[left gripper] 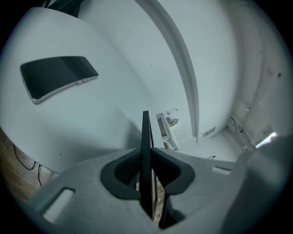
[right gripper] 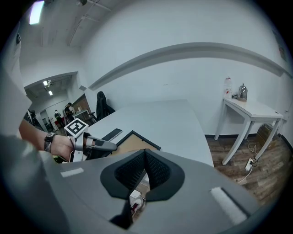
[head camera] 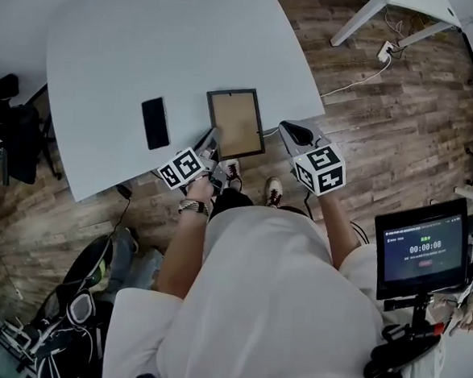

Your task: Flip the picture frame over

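Picture frame (head camera: 235,123) lies on the white table (head camera: 108,54), its near left corner at the left gripper (head camera: 211,142). Left gripper view: the pads clamp its dark edge. Right gripper view: the right gripper (right gripper: 144,155) is closed and empty, with the frame ahead to its left.

Cool, even, rather dim light covers the white table (head camera: 150,41); shadows on it are soft. A ceiling lamp (right gripper: 35,11) glares high above the table. Both gripper views bow strongly, darkening to black at the rims.
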A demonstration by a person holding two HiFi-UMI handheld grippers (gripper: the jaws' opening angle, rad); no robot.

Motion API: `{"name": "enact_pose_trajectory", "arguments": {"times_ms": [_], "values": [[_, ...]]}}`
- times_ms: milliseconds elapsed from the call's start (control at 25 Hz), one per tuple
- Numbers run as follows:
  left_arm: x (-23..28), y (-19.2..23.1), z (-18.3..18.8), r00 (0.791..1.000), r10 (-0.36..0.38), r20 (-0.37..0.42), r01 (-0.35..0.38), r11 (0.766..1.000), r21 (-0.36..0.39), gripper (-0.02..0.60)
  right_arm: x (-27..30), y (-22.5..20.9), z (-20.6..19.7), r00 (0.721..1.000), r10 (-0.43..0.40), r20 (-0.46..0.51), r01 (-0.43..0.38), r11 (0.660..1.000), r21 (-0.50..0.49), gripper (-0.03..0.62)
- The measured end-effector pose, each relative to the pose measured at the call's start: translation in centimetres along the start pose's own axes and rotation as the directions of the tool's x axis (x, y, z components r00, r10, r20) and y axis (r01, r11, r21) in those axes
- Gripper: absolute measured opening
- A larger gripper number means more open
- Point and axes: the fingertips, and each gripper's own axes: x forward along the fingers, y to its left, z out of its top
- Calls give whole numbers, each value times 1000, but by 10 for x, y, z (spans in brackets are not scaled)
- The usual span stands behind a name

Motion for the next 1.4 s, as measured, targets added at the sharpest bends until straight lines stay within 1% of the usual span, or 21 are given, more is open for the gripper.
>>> {"name": "enact_pose_trajectory", "arguments": {"times_ms": [240,440,680,840,960,1160,1240,1400], "values": [[2,14,-9,999,24,-40,-24,1000,5,75,-1,1,-7,1000,3,-14,-2,1000,12,2],[3,28,-19,996,53,-73,-53,999,-8,77,1,5,-8,1000,12,-15,-12,1000,18,2],[2,32,-23,994,70,-85,-72,997,-14,80,-1,6,-16,999,15,-29,-14,1000,28,2],[3,35,-24,990,97,-100,-96,995,11,86,-2,6,-20,999,12,-36,-11,999,30,2],[3,37,-22,985,128,-116,-124,991,43,92,-2,5,-20,999,11,-37,-10,1000,30,2],[2,41,-17,968,214,-134,-196,971,136,98,-2,4,-21,999,6,-38,-5,1000,30,2],[2,42,-16,963,235,-135,-212,963,164,101,-3,3,-21,999,4,-38,-3,1000,30,2],[2,43,-15,962,243,-128,-220,960,172,111,-3,2,-23,999,1,-38,1,999,33,2]]}}
